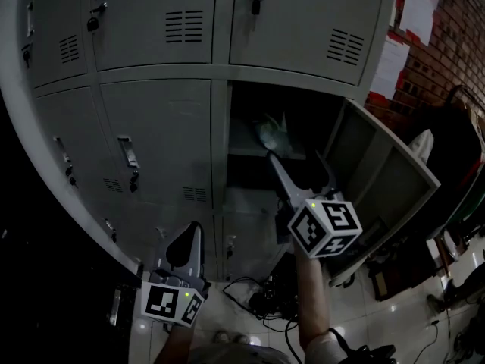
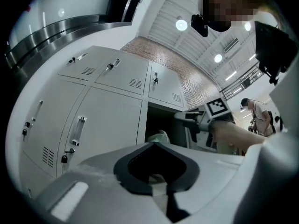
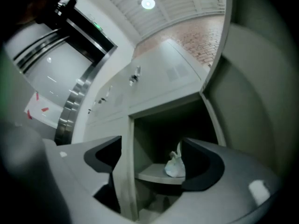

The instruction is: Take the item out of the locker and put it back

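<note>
Closest to the camera, the left tongs (image 1: 192,232) are held low in front of the closed lower locker doors. They're pressed together with nothing in them, and their own view shows the tips meeting. Their marker cube (image 1: 173,303) sits just above the person's wrist. Tangled cables (image 1: 261,298) lie on the tiled floor below.

A bit further out, the right tongs (image 1: 299,167) reach up into the open compartment, forearm (image 1: 312,294) stretched out behind their marker cube (image 1: 326,226). They're spread wide and pinching nothing. In the right gripper view the gap between the two tips frames the compartment's edge and the shelf (image 3: 154,174) inside.

The item, a small knotted white plastic bag (image 3: 176,166), sits on that shelf inside the locker, just past the tips and closer to the right-hand one. I can't tell whether anything is brushing it, but nothing is squeezing it. The open door (image 1: 379,173) swings out to the right.

The rest of the grey locker bank (image 1: 159,127) is shut, with a handle (image 1: 127,152) and padlocks on the doors. Off to the far right is a brick wall (image 1: 447,21) with papers (image 1: 417,10) stuck on it.
</note>
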Available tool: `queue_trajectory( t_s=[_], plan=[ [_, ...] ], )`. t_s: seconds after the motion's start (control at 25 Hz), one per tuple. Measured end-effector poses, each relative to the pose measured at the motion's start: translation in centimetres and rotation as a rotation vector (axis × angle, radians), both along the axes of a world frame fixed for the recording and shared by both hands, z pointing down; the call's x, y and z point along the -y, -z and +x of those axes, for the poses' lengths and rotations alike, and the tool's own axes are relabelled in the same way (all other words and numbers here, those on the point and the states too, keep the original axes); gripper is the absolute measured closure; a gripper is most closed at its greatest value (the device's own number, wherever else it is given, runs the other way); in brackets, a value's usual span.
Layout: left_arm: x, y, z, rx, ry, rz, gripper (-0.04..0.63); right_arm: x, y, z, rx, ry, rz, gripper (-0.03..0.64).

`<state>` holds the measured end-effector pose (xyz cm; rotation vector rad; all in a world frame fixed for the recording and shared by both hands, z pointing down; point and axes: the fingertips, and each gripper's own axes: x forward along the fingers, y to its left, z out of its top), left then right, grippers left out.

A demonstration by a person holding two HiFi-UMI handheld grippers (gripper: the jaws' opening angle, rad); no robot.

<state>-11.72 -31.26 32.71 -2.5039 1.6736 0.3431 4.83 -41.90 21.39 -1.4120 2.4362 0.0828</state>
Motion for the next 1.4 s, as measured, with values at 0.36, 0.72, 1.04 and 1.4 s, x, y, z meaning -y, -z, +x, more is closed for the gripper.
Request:
queue_trajectory(
  t_s=[0.36,0.72,1.04,1.4],
  plan=[
    [-1.0,1.3,2.8,0.035,-0.044,0.025,0.589,-13.0,-7.3,1.1,0.021,-0.072,0.067,0.615],
    [-1.9,-0.9,6.2,0.053,-0.117,-0.014,0.589,-14.7,-11.9,1.1,0.037,-0.097,-0.042,0.615],
    [-2.4,-0.8,5.2,0.046,-0.121,-0.021,0.589,-14.5,-11.8,0.5,0.046,-0.081,-0.064,0.615],
    [-5.5,-2.5,3.8,0.042,-0.143,-0.059,0.589,-20.3,-11.6,-0.9,0.078,-0.073,-0.066,0.615]
  ],
)
